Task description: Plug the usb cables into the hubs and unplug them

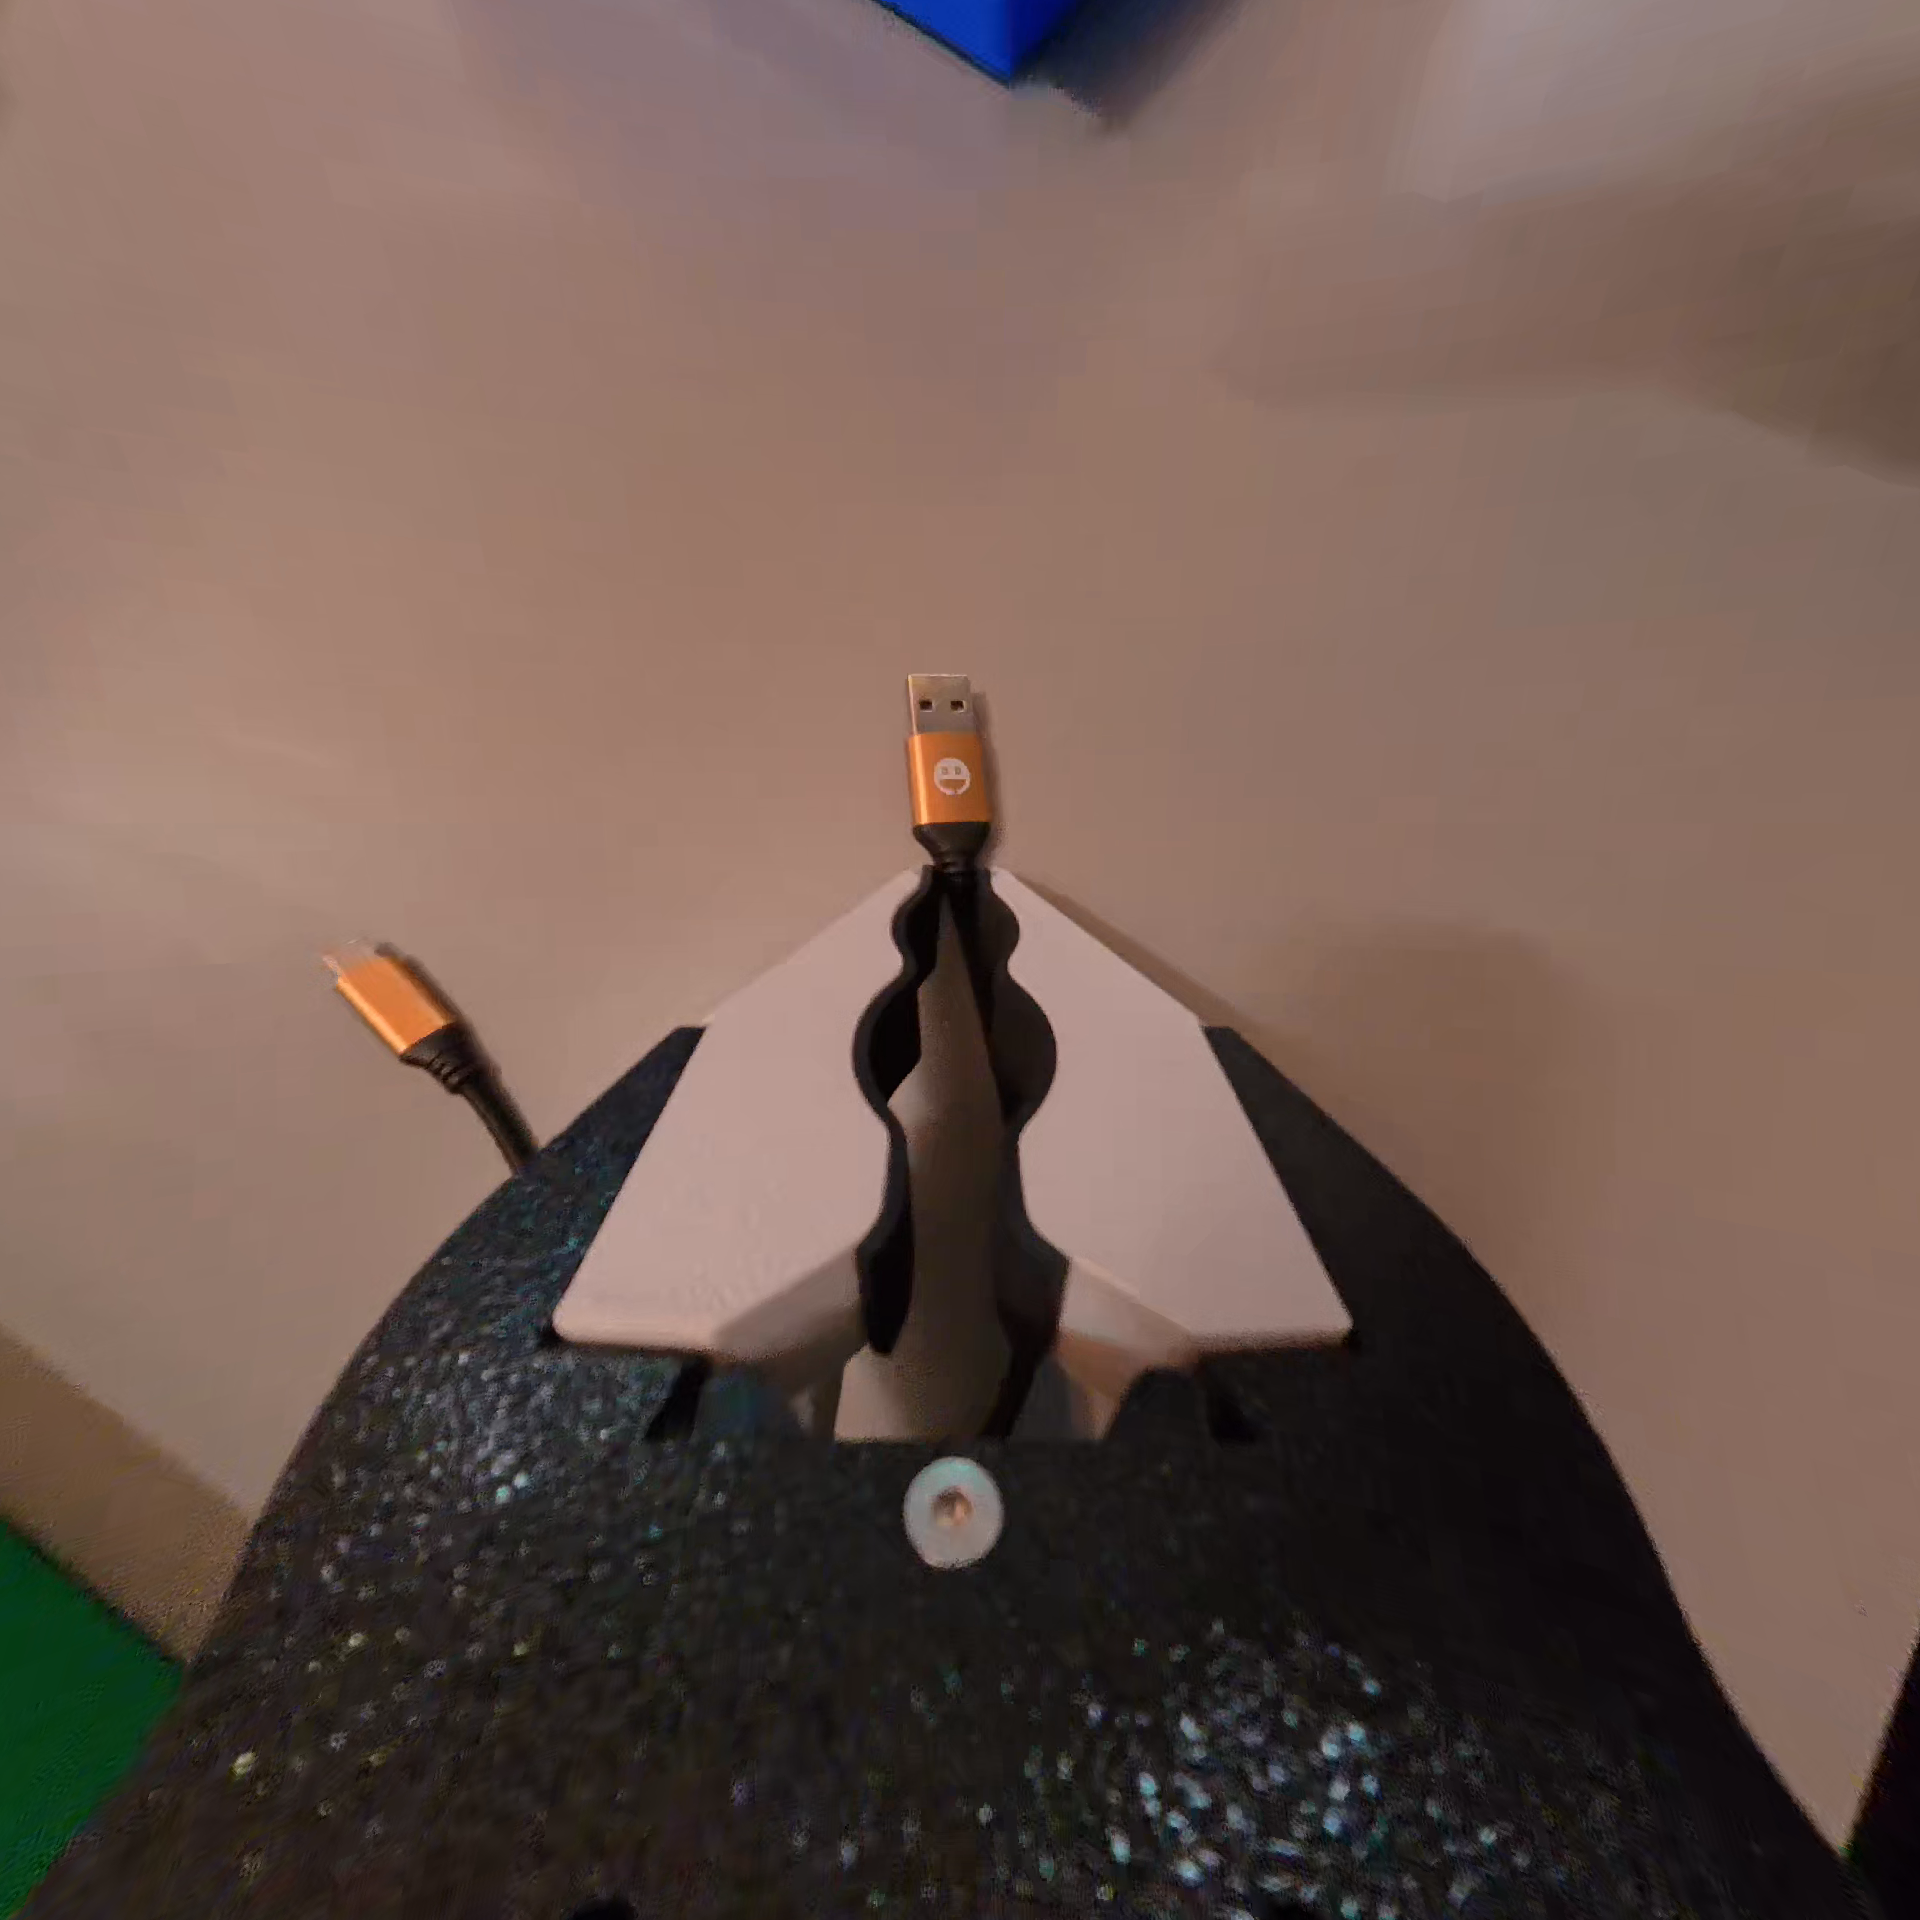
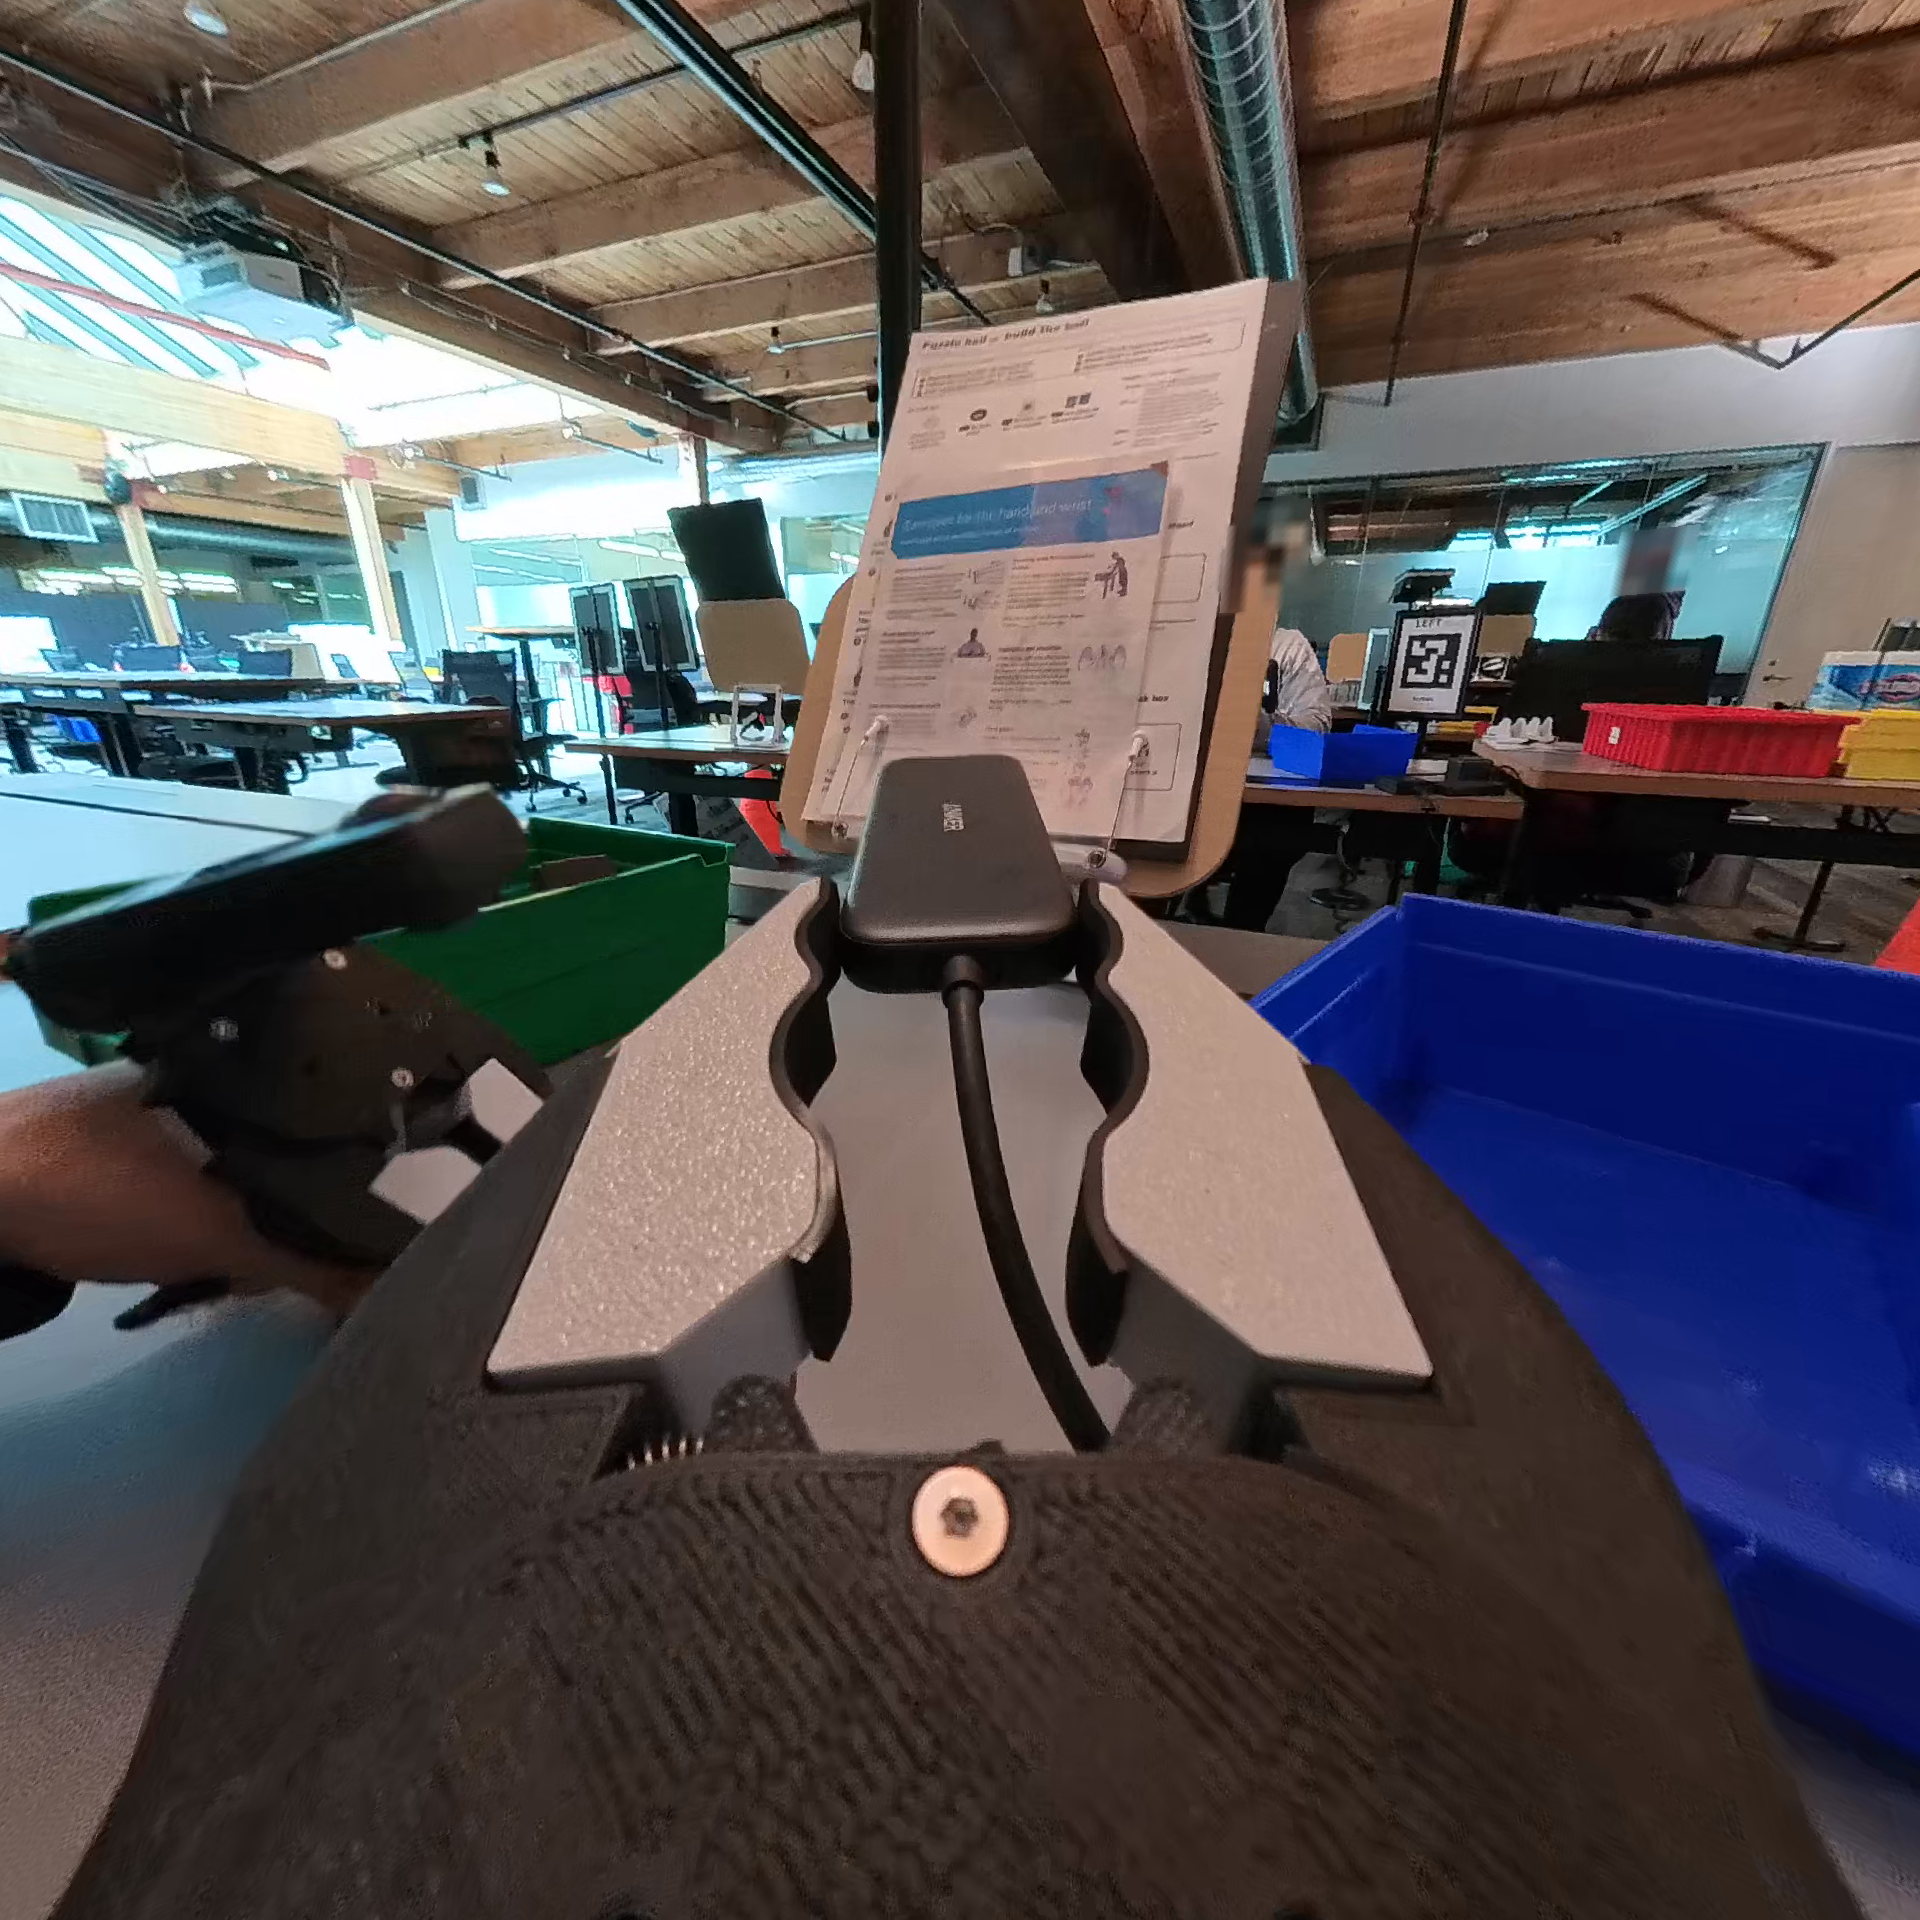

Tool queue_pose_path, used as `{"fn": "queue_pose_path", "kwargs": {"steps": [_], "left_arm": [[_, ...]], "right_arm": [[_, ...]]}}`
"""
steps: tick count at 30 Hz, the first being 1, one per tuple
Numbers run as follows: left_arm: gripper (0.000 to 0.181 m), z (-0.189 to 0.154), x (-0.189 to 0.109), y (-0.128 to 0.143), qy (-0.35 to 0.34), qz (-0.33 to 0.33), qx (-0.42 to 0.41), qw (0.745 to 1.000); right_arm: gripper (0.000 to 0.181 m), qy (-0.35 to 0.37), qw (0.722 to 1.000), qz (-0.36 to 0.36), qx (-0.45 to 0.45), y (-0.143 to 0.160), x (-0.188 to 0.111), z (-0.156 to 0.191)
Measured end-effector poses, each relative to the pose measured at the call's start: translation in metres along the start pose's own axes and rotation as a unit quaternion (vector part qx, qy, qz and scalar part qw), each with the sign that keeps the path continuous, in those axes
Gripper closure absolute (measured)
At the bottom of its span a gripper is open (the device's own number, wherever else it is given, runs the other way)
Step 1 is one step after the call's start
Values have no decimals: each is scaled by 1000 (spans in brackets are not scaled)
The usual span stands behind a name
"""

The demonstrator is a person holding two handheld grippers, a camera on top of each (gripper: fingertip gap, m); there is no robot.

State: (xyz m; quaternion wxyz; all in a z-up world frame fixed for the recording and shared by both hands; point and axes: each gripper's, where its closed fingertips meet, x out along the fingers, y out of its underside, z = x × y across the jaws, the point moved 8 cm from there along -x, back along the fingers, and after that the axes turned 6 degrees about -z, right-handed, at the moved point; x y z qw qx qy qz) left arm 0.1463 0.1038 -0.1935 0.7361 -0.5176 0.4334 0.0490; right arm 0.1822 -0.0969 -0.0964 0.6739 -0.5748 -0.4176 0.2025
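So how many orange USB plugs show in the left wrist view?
2. A USB-A plug sticks out just past the left tongs, which pinch its cable. A smaller plug hangs to their left, blurred. Others may be hidden behind the tongs' body.

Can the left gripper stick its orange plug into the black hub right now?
Probably not yet. The left gripper pinches the cable just behind the orange USB plug, but only bare table lies ahead of it. The hub sits in the right gripper, off to the side.
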Motion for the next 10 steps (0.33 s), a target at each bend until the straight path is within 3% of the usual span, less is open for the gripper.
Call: {"fn": "queue_pose_path", "kwargs": {"steps": [4, 10], "left_arm": [[178, 3, -31, -20, 44, -63, -64, 995], [177, 0, -84, -38, 103, -123, -88, 983]], "right_arm": [[136, -7, 1000, 9, -18, 7, 4, 10], [136, -20, 999, 19, -19, 23, 11, 25]]}}
